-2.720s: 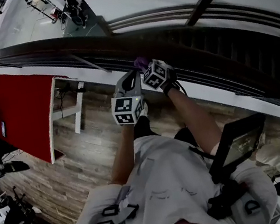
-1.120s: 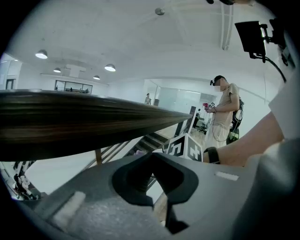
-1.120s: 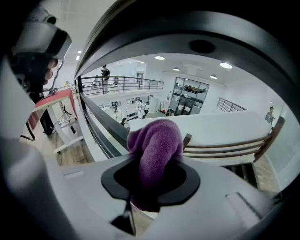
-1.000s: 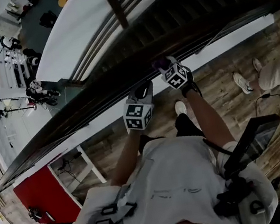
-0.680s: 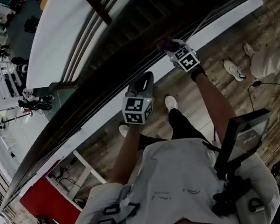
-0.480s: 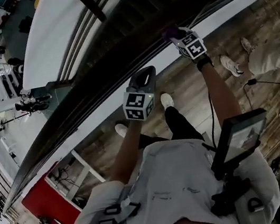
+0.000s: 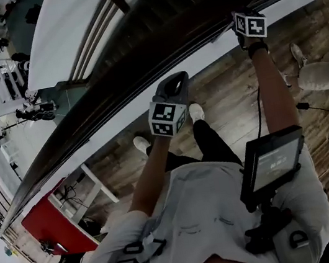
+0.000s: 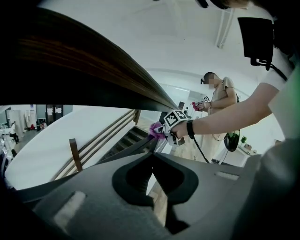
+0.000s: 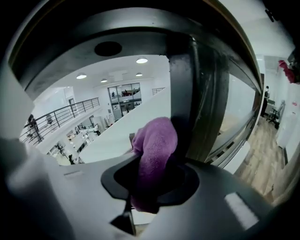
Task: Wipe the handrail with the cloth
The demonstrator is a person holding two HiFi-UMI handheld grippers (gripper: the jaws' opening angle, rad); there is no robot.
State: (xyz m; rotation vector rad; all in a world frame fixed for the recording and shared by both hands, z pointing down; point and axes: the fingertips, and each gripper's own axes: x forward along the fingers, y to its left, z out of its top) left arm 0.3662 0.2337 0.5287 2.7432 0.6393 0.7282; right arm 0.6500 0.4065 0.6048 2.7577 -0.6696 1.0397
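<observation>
The right gripper [image 9: 136, 197] had its jaws clamped on the purple cloth [image 9: 153, 150], which pressed against the dark handrail [image 9: 206, 84]. The left gripper [image 8: 153, 190] had its jaws closed on nothing, near the rail. Wiping looked under way. The next move called for sliding the cloth along the rail in firm contact.

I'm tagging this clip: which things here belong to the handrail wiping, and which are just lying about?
In use: handrail, purple cloth, right claw shut on it.
Lying about: left claw, shut and empty; red table; chest screen; bystander.
</observation>
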